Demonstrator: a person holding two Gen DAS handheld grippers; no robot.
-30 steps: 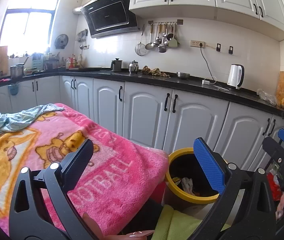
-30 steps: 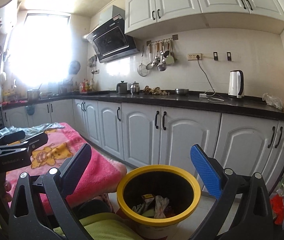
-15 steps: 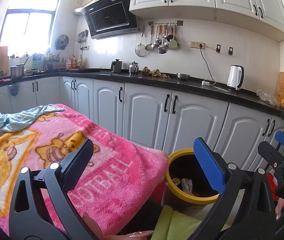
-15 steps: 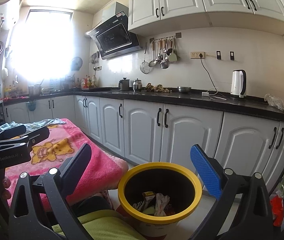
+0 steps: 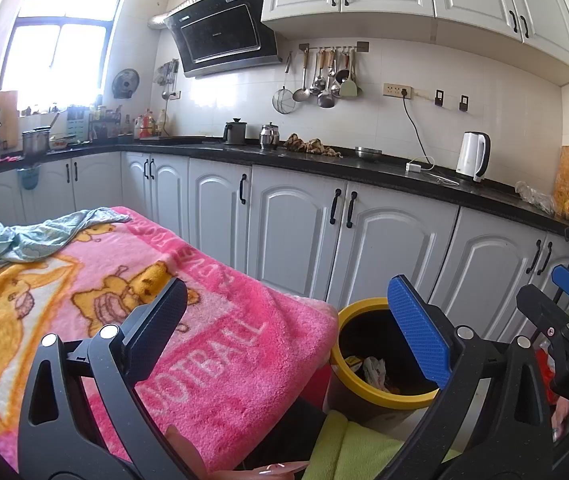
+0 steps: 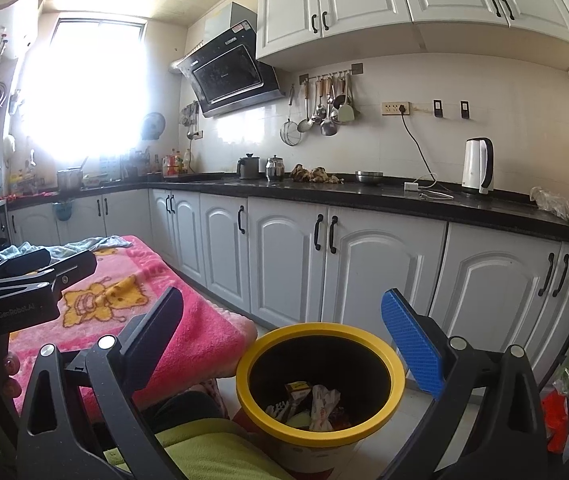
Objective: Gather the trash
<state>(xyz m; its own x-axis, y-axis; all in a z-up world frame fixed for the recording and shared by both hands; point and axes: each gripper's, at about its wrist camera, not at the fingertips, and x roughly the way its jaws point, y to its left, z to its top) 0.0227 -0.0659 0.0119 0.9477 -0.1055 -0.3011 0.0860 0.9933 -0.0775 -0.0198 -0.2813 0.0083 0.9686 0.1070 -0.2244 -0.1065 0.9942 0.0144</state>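
Both grippers stand with their jaws wide apart and nothing between them, the right gripper [image 6: 282, 336] poised above the yellow-rimmed trash bin [image 6: 320, 436], the left gripper [image 5: 284, 322] over the edge of the pink blanket [image 5: 212, 344]; trash, a crumpled white wrapper [image 6: 322, 402] and a small carton [image 6: 298, 390], already lies inside the bin, which sits on the floor just beside the blanket's corner; no loose litter shows on the blanket, so a hasty reach might snag the fleece or the pale green cloth [image 5: 24, 240] instead; both tools are held level, pointing toward the white cabinets [image 6: 368, 264].
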